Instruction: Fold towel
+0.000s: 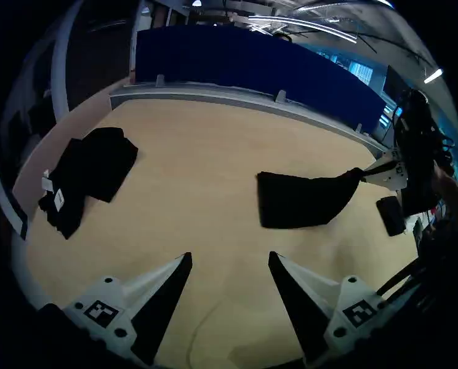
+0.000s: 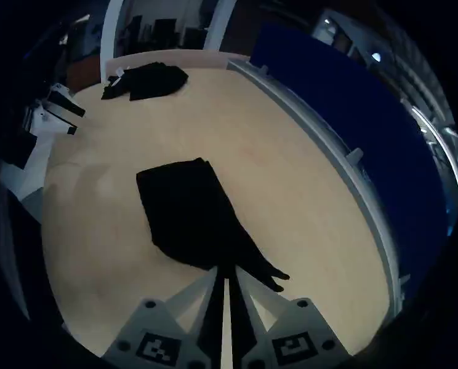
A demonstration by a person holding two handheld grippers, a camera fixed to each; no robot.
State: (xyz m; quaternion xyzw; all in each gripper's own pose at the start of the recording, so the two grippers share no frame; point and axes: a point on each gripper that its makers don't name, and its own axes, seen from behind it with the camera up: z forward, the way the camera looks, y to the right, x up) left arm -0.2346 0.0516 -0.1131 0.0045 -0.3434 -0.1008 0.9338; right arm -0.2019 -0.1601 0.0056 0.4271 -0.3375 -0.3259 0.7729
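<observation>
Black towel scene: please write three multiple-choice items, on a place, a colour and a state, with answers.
1. In the left gripper view, where is the pile of black towels relative to the black towel?
A) to its left
B) on top of it
C) to its right

2. What colour is the partition behind the table?
A) red
B) blue
C) green

3. What is the right gripper's state?
A) open above the towel
B) shut on the towel's corner
C) shut on the pile

1 A: the pile lies near the table's left edge.
2 B: it is dark blue.
3 B: both fingers pinch the corner.
</observation>
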